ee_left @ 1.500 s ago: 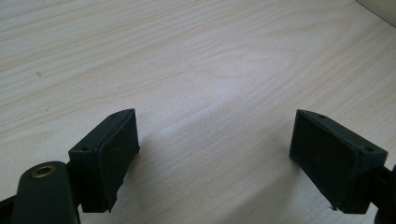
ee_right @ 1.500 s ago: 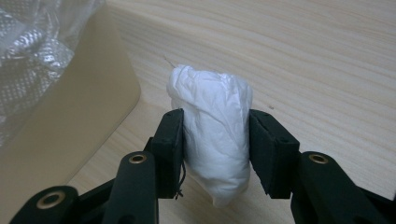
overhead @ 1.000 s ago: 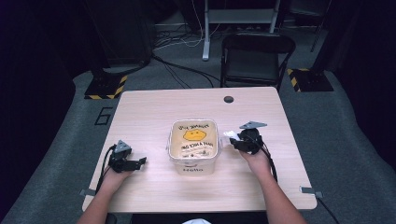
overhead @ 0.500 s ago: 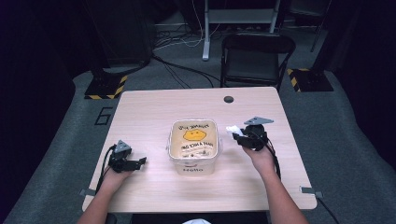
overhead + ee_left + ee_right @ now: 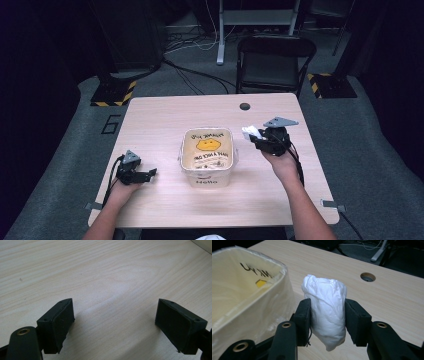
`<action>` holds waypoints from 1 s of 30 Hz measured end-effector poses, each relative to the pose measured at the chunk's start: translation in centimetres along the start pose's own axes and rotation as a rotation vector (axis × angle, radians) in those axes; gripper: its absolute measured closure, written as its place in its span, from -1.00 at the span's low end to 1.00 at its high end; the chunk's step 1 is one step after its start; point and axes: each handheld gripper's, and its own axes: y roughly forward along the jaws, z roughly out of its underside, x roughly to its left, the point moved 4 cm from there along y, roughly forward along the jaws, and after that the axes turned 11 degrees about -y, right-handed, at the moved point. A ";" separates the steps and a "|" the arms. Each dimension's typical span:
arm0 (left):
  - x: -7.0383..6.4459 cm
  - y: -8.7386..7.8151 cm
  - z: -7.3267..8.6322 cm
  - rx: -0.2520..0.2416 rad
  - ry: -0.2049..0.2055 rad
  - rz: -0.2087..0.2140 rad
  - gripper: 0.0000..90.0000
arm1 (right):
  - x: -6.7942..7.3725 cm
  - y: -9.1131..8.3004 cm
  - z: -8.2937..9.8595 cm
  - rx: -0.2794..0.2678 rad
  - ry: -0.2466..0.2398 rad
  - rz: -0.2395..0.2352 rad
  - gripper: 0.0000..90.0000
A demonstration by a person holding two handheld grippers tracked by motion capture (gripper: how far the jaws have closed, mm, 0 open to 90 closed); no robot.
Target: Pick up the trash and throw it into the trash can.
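A cream square tub (image 5: 208,156) with a yellow smiley and black lettering inside stands open at the table's middle; its wall (image 5: 249,300) fills the left of the right gripper view. My right gripper (image 5: 255,137) hovers just right of the tub's far right corner, shut on a crumpled white tissue wad (image 5: 325,312) that also pokes out toward the tub in the high view (image 5: 251,132). Near the table's front left, my left gripper (image 5: 150,173) rests low with its jaws wide apart (image 5: 115,322) over bare wood, nothing between them.
A round cable hole (image 5: 244,106) sits in the wooden table (image 5: 165,120) near its far edge, also seen beyond the wad in the right gripper view (image 5: 368,277). A black chair (image 5: 275,62) stands behind the table.
My right gripper has lifted and shifted slightly away from me with the white wad, staying beside the tub. The left gripper has stayed put.
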 end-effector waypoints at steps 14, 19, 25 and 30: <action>0.0 0.0 0.0 0.002 0.001 -0.001 -0.65 | 1.5 -1.4 -3.0 -0.038 -0.060 -0.051 0.27; 0.0 0.0 0.0 0.003 0.000 -0.002 -0.65 | 2.7 -1.5 -3.8 -0.048 -0.080 -0.082 0.27; 0.0 0.0 0.0 0.003 0.001 -0.001 -0.65 | 3.9 -1.3 -4.5 -0.058 -0.102 -0.126 0.27; 0.0 0.0 0.0 0.002 0.000 -0.001 -0.65 | 4.8 -1.1 -5.0 -0.065 -0.113 -0.155 0.27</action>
